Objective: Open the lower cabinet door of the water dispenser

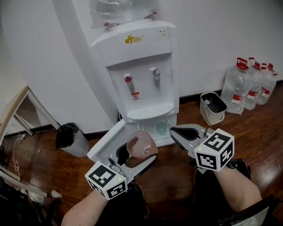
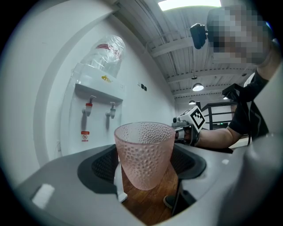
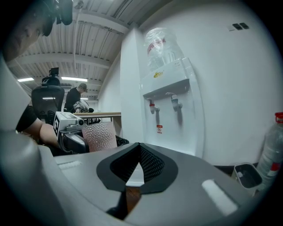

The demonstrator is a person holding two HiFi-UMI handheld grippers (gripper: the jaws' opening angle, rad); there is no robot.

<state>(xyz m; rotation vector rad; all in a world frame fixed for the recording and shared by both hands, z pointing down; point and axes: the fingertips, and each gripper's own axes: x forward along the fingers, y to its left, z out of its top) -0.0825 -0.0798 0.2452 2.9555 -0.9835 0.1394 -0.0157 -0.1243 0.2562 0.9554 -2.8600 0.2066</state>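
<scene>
White plastic dispenser (image 1: 141,75) stands ahead of both grippers, against a white wall (image 1: 53,53) on dark wood floor (image 1: 177,176). It's a rounded box w/ a glossy shell and a recessed tap bay. Its lower door (image 1: 105,143), a flat white panel, stands open toward the L side, just ahead of the L gripper (image 1: 138,155). The cabinet mouth sits ahead, betw. the two grippers.

A clear crinkled jug (image 1: 121,11) sits upturned on top of the dispenser. Well off to the R of the R gripper (image 1: 173,131) is a row of clear bottles (image 1: 250,84) w/ red caps and red labels, print too small to read. Nearer it is a white squarish bucket (image 1: 212,108). Off to the L of the L gripper is a black-bagged bin (image 1: 70,139).

L gripper's jaws are clamped on a pink cup (image 1: 142,143). The cup is translucent, dimpled all over, tapers to the base and is held upright betw. dark ribbed pads. R gripper's jaws are together at the tips w/ nothing betw. them, and the black pads are mesh-textured. The tips are near the cabinet's R edge, contact unclear. Each gripper carries a cube w/ black-white square markers.

A small pale green cup (image 1: 162,128) stands inside the cabinet. Above it are a red tap (image 1: 128,79) and a blue-grey tap (image 1: 155,72). A red-white sticker (image 1: 135,95) sits under the red tap, text unreadable. There's a gold logo (image 1: 134,39) on the top front, characters too blurred to read.
</scene>
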